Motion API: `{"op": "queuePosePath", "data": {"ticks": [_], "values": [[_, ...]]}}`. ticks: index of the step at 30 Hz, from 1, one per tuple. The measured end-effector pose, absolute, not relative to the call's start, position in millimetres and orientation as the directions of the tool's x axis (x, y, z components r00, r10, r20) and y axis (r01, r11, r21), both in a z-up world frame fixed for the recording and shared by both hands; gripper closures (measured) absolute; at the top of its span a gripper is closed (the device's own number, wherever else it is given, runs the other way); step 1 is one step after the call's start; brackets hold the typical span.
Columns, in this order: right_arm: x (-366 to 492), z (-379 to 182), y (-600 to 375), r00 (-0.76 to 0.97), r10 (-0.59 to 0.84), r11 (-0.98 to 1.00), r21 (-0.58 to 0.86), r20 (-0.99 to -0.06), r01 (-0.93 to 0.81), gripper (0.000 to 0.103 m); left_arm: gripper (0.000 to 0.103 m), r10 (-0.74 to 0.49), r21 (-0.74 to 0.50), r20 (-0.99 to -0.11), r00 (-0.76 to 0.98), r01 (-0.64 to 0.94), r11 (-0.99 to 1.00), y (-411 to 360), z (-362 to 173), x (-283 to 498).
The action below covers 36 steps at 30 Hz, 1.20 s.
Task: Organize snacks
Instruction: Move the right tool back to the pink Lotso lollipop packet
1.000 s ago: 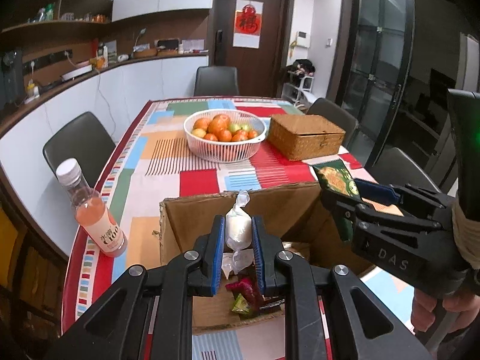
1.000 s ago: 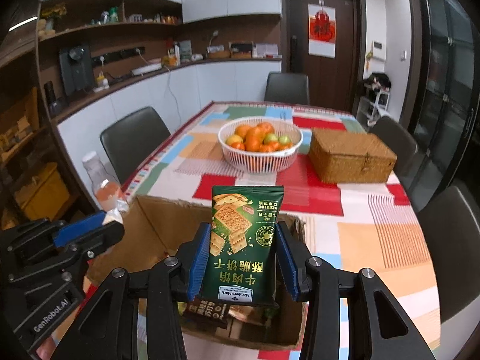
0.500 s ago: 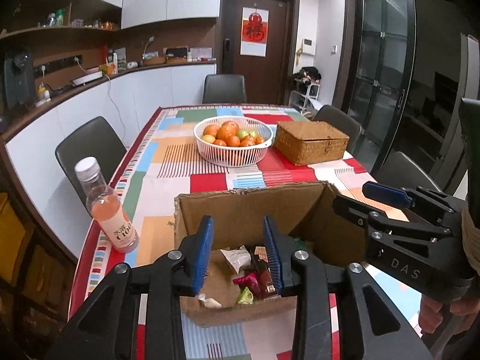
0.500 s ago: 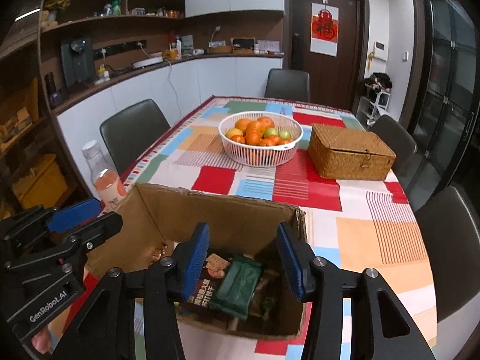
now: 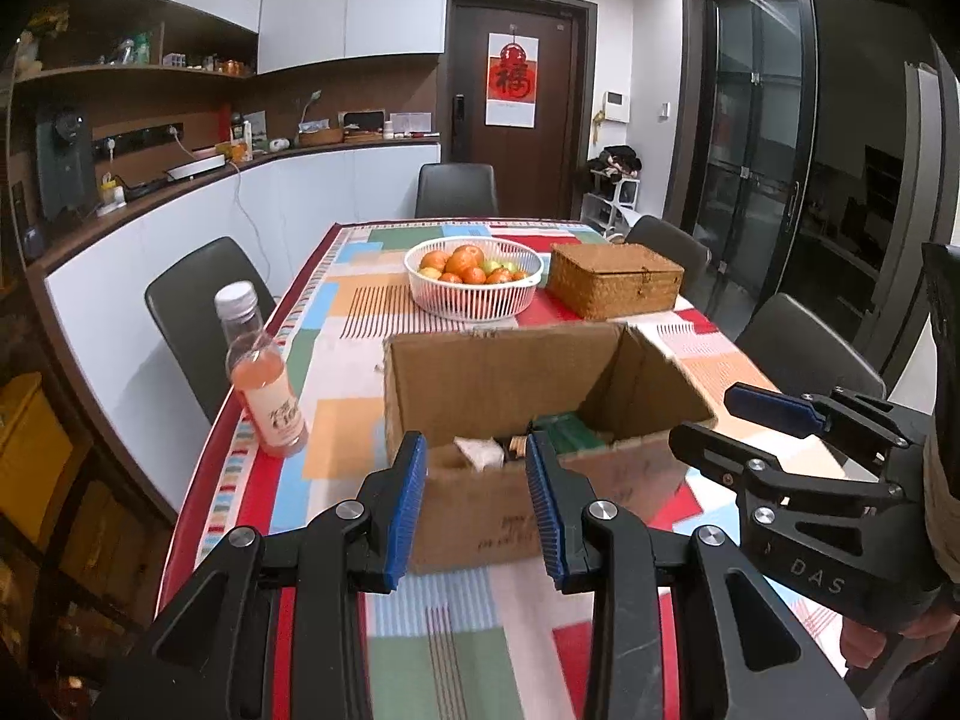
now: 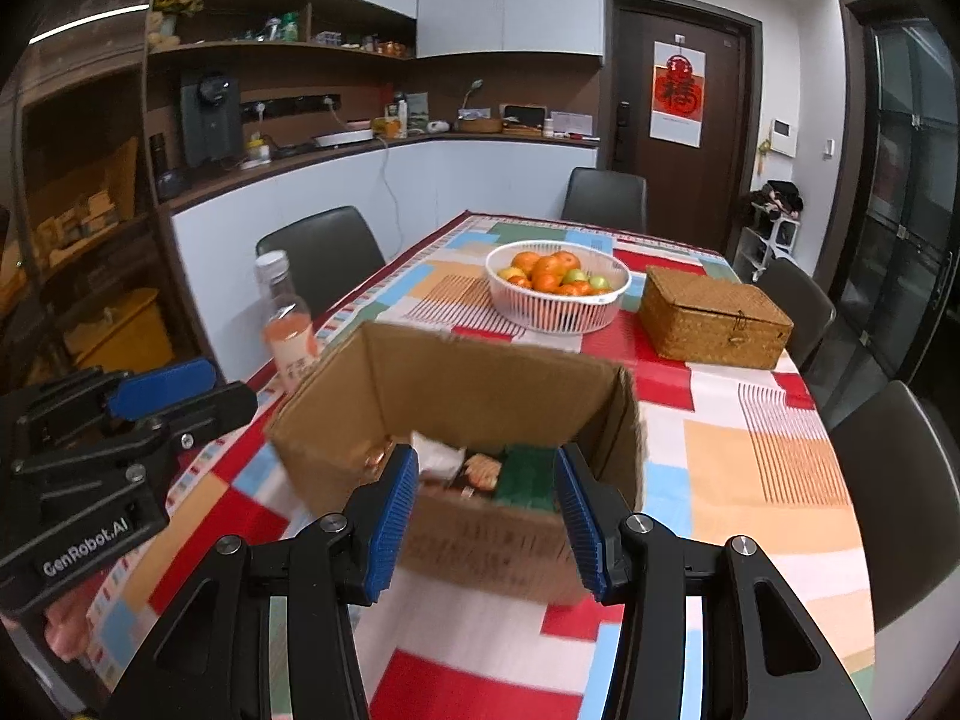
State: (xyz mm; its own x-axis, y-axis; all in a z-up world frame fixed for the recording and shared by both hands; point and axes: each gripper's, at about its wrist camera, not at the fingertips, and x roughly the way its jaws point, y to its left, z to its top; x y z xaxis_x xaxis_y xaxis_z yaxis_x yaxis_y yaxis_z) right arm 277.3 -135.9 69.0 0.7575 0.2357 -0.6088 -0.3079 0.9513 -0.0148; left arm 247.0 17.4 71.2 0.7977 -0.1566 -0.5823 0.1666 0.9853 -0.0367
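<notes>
An open cardboard box [image 5: 480, 384] [image 6: 474, 384] stands on the patterned tablecloth and holds snack packets: a green cracker packet [image 6: 528, 474] [image 5: 570, 429] and a white-wrapped snack [image 5: 480, 450] [image 6: 435, 456] show over the near wall. My left gripper [image 5: 477, 501] is open and empty, just short of the box's near side. My right gripper [image 6: 483, 510] is open and empty, also in front of the box. Each gripper shows in the other's view: the right [image 5: 774, 420], the left [image 6: 174, 390].
A bottle of pink drink [image 5: 261, 378] [image 6: 288, 324] stands left of the box near the table edge. A white basket of fruit [image 5: 474, 276] [image 6: 558, 285] and a wicker box [image 5: 615, 288] [image 6: 714, 318] sit behind. Dark chairs [image 6: 888, 504] surround the table.
Both grippers opened and let their snacks fall into the box, the left a white-wrapped snack, the right the green cracker packet. Both then drew back toward me and lower.
</notes>
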Motion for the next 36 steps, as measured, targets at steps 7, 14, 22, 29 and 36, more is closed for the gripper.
{"op": "queuePosePath", "data": {"ticks": [7, 14, 22, 29, 36], "values": [[244.2, 50.0, -124.6, 0.717, 0.276, 0.929, -0.013, -0.64, -0.369, 0.055, 0.068, -0.147, -0.033, -0.609, 0.779, 0.16, 0.986, 20.3, 54.6, 214.7], [223.7, 27.3, -116.0, 0.657, 0.301, 0.911, 0.005, -0.691, -0.412, 0.055, 0.066, -0.112, 0.002, -0.653, 0.749, 0.15, 0.989, 25.4, 32.0, 188.5], [209.5, -7.3, -111.0, 0.556, 0.312, 0.898, 0.048, -0.771, -0.438, 0.055, 0.066, -0.095, 0.0, -0.714, 0.694, 0.135, 0.991, 34.7, 0.7, 167.6], [197.0, -36.4, -99.1, 0.474, 0.306, 0.88, 0.056, -0.826, -0.471, 0.055, 0.066, -0.075, -0.008, -0.779, 0.623, 0.109, 0.994, 45.8, -32.6, 153.8], [185.5, -64.0, -82.3, 0.383, 0.3, 0.85, 0.062, -0.874, -0.524, 0.055, 0.066, -0.086, -0.039, -0.829, 0.552, 0.096, 0.995, 53.8, -59.7, 143.4]]}}
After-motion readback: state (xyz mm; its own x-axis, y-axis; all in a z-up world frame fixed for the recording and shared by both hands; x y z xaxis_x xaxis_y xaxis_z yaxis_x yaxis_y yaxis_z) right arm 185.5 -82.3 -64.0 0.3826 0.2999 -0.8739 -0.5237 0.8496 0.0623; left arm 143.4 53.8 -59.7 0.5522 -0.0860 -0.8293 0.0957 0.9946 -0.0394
